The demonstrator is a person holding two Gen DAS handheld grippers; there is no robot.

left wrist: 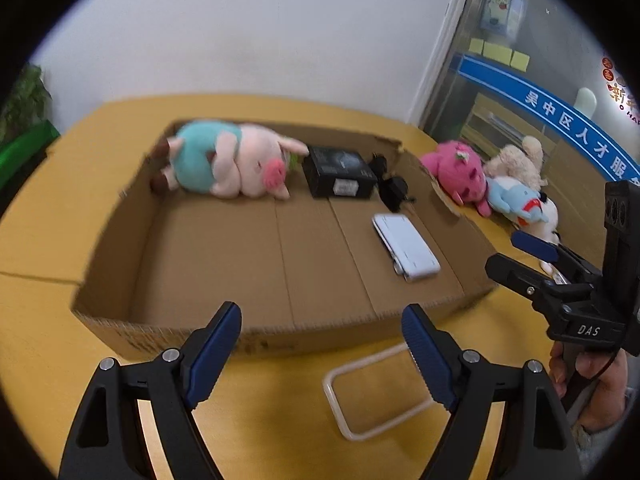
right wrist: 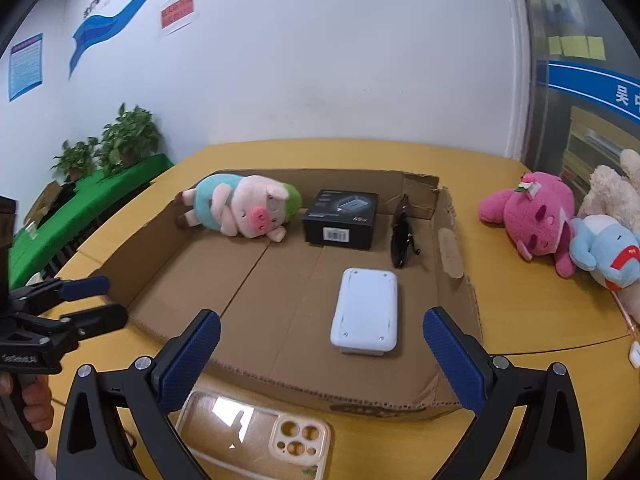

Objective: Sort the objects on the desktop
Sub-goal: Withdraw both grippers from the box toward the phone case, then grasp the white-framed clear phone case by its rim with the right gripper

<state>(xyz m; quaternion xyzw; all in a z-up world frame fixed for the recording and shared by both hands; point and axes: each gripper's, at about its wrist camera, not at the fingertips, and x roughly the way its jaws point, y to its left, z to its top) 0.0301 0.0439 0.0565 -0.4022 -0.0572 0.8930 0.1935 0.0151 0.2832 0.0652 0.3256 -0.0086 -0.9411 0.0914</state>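
- Desktop objects lie partly sorted: a shallow cardboard tray [right wrist: 452, 240] on the yellow table [right wrist: 520, 376] holds a plush pig [right wrist: 244, 210] along its far wall, a black box [right wrist: 342, 218] just beside the pig's head, a black adapter [right wrist: 402, 236] to the right of the box, and a white flat case [right wrist: 366, 310] nearer the front.
- Outside the tray, a clear phone case [right wrist: 256, 436] lies flat on the table just before the tray's front wall, camera cut-outs toward the right.
- On the table to the tray's right sit a pink plush [right wrist: 532, 218], a blue plush [right wrist: 604, 252] and a cream plush [right wrist: 612, 192], bunched together and touching.
- Left gripper [left wrist: 322, 354] tilts down toward the table in front of the tray; its blue pads stand wide apart with nothing between them, and the phone case's pale rim [left wrist: 376, 392] lies on the table below, nearer the right-hand finger.
- Right gripper [right wrist: 320, 364] also points downward over the tray's front edge, jaws spread wide and empty; the white case lies beyond the gap.
- Each tong shows in the other's view at the frame edge, held by a hand [left wrist: 592, 376] on its grip.
- Behind the table stands a white wall with a blue swoosh and posters; potted plants [right wrist: 116, 144] sit on a green-covered surface at left, and a glass partition with yellow sticky notes [right wrist: 576, 46] stands at right.
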